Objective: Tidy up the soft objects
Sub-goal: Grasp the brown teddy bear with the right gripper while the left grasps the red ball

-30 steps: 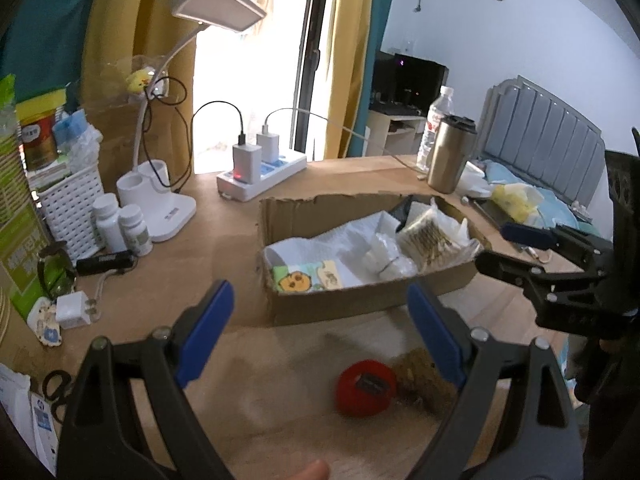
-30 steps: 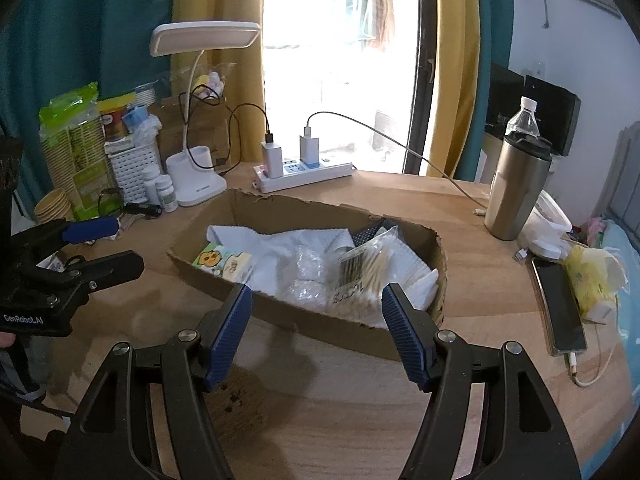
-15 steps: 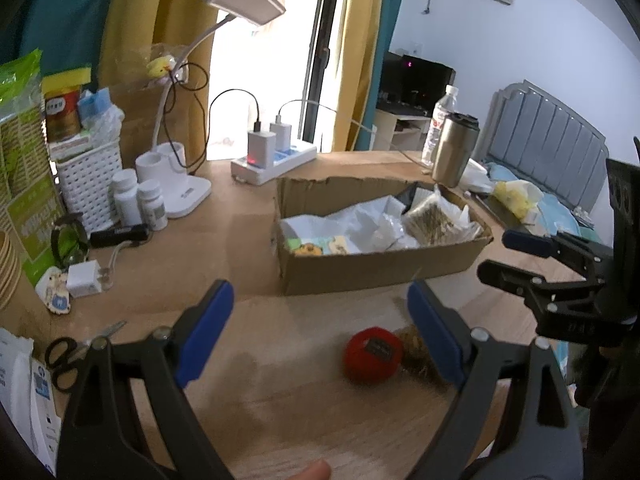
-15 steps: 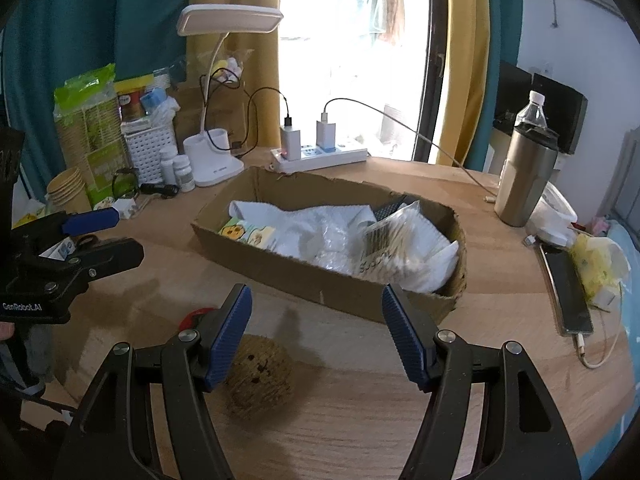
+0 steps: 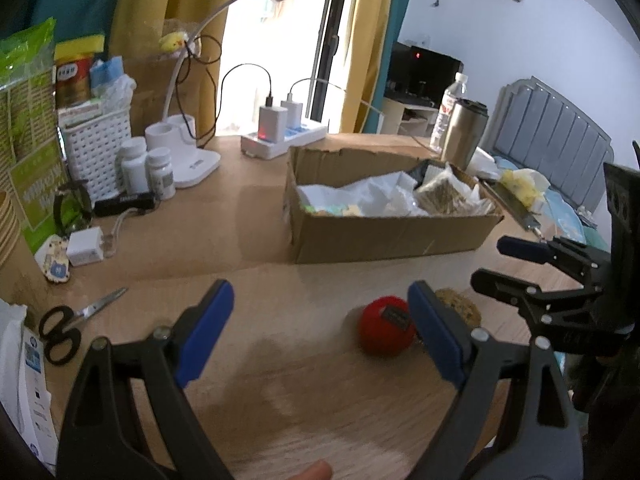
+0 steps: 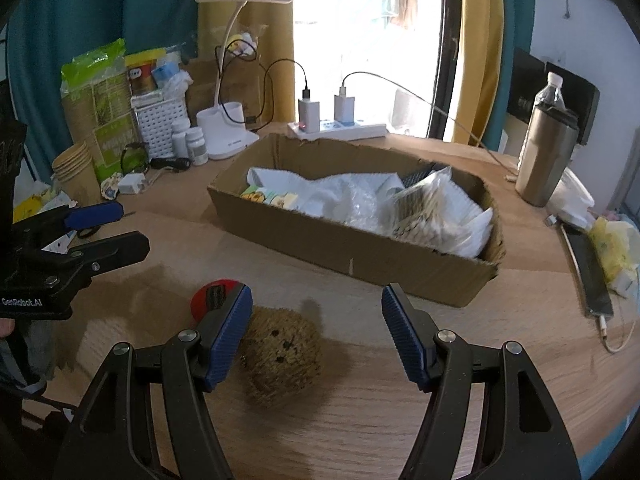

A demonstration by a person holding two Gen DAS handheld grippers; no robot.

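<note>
A red soft ball (image 5: 384, 330) and a brown fuzzy soft toy (image 5: 460, 307) lie side by side on the wooden table, in front of a cardboard box (image 5: 384, 236) that holds white bags and packets. In the right wrist view the brown toy (image 6: 282, 356) sits between my fingers, near the left one, with the red ball (image 6: 212, 296) behind that finger. My left gripper (image 5: 320, 330) is open and empty; the ball is by its right finger. My right gripper (image 6: 316, 334) is open and empty above the toy.
A desk lamp (image 6: 240, 80), a power strip (image 6: 340, 128), pill bottles (image 5: 148, 168), a white basket (image 5: 98, 140) and scissors (image 5: 76, 318) stand at the left and back. A steel tumbler (image 6: 546, 152) and a phone (image 6: 588, 268) are at the right.
Both grippers have pulled back from the box and tilted down. The red ball and the brown toy now show larger and nearer the fingers. Both stay open.
</note>
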